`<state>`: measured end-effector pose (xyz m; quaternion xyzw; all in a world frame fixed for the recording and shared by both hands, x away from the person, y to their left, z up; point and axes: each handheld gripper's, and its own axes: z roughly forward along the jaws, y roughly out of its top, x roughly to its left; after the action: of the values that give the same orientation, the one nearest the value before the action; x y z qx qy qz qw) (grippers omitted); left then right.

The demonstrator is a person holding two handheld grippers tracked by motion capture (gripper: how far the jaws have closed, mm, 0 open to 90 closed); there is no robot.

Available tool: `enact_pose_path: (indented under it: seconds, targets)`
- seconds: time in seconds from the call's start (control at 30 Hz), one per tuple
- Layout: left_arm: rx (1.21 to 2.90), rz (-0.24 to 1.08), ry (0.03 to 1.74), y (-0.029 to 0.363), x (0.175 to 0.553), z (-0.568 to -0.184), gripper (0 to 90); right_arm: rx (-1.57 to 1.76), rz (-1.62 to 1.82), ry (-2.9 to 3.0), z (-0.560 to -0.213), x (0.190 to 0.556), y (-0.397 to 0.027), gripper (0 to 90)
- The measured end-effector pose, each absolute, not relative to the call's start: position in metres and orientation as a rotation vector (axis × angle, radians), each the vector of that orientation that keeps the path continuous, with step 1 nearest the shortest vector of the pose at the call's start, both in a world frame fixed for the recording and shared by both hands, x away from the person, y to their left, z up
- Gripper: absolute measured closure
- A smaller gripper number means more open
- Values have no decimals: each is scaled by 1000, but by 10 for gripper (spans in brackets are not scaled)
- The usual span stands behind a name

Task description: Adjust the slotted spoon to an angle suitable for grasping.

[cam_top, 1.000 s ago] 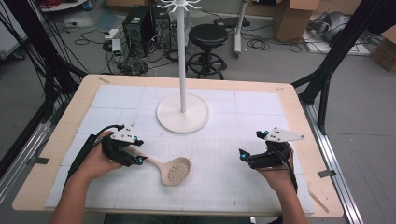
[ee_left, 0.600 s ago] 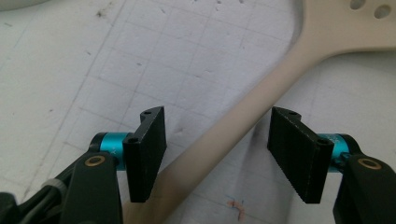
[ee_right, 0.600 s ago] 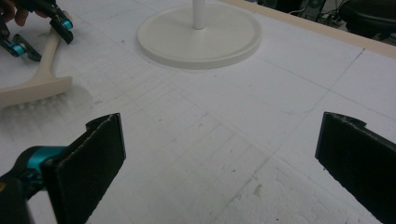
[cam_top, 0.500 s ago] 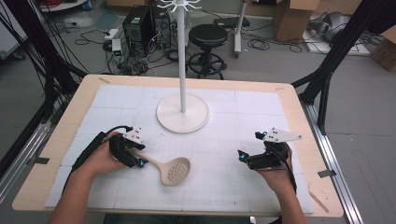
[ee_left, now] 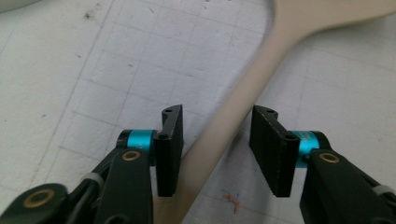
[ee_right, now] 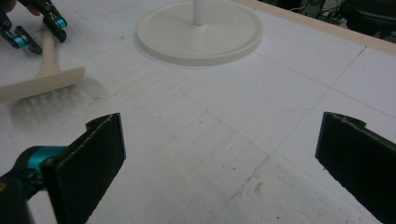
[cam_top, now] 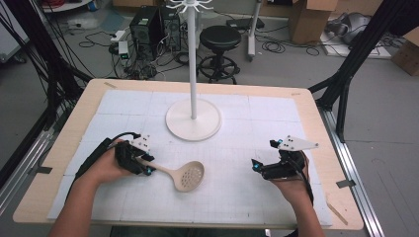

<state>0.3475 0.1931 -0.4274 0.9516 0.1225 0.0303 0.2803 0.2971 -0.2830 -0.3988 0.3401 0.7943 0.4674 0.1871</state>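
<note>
A beige slotted spoon (cam_top: 190,176) lies on the white gridded mat, head to the right, handle pointing left. My left gripper (cam_top: 148,170) straddles that handle. In the left gripper view the handle (ee_left: 261,70) runs between the two black pads (ee_left: 169,149). The jaws have just been closing on it, and a thin gap still shows at the right pad, so the gripper counts as open. My right gripper (cam_top: 256,165) rests low over the mat at the right, wide open with nothing between its pads (ee_right: 93,158). Its view shows the spoon (ee_right: 42,81) and the left gripper (ee_right: 35,25) far off.
A white hook stand rises from a round base (cam_top: 193,123) at the middle back of the mat, also near the top of the right gripper view (ee_right: 201,30). The wooden table rim (cam_top: 306,108) frames the mat. Stool, computers and cables lie on the floor beyond.
The left gripper has crept right along the spoon handle, and its jaws now sit around it. The right gripper and the spoon have stayed put.
</note>
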Motion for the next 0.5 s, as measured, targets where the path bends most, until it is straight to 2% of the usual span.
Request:
enact_pose_path:
  seconds: [0.3, 0.5]
  targets:
    - [2568, 68, 288, 189, 340, -425, 764, 958, 1315, 2237, -399, 297, -283, 5]
    - [2566, 73, 300, 189, 339, -426, 756, 956, 1312, 2235, -398, 296, -284, 5]
